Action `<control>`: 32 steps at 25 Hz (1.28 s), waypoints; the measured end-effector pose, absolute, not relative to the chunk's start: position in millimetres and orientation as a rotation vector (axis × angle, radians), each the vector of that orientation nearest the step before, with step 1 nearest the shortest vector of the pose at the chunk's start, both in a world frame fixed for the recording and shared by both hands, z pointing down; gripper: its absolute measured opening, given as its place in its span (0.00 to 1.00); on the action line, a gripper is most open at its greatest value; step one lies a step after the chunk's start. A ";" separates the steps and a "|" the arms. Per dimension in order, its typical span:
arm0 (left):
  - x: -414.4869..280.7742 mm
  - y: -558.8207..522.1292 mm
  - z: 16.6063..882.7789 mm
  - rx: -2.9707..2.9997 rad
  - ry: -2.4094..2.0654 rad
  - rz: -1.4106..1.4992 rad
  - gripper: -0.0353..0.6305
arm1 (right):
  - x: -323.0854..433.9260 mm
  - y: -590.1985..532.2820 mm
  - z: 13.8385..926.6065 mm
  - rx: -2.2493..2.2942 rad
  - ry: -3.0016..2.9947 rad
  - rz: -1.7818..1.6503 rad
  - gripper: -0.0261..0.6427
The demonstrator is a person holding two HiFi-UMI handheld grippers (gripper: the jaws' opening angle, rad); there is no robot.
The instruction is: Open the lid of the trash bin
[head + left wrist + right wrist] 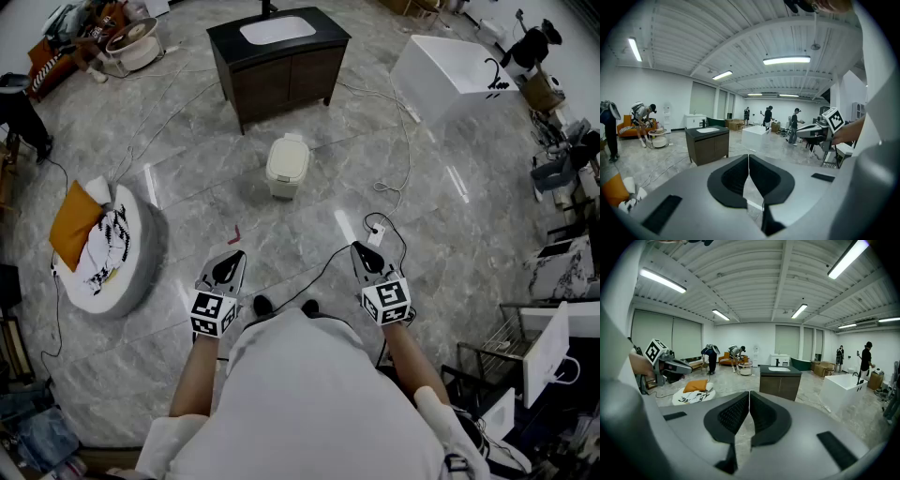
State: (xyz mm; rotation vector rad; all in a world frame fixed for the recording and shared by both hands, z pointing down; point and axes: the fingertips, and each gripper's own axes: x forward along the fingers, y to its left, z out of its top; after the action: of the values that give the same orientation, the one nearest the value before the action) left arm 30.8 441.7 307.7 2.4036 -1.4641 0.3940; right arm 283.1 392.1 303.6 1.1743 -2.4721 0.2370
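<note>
Both the left tool [231, 258] and right tool [362, 253] are closed, empty; only the head view shows the shut trash bin [287, 167].

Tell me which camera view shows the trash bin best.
The head view. The white trash bin stands whole and closed on the floor, in front of the dark cabinet. The left and right gripper views show no bin at all, only the cabinet beyond their shut jaws.

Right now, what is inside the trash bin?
The inside cannot be seen. The cream lid lies closed on the trash bin and covers whatever it holds. Only the outside shows, standing on the marble floor, and nothing rests on the lid.
</note>
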 end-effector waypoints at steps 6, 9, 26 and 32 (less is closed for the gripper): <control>26.5 441.7 309.6 2.394 -1.467 0.396 0.08 | 280.2 390.7 301.3 1.178 -2.475 0.239 0.09; 23.2 441.1 311.3 2.387 -1.470 0.393 0.08 | 278.0 390.1 301.0 1.181 -2.474 0.240 0.09; 3.0 438.4 316.8 2.407 -1.428 0.388 0.08 | 250.6 393.9 307.5 1.178 -2.470 0.274 0.09; -11.9 437.5 322.8 2.419 -1.391 0.413 0.08 | 233.8 398.7 309.8 1.190 -2.467 0.282 0.09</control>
State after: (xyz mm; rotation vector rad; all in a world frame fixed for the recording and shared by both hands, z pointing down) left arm -11.9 437.5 322.8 2.4191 -1.3907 0.4133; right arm 233.8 398.7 309.8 1.1904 -2.4667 0.2818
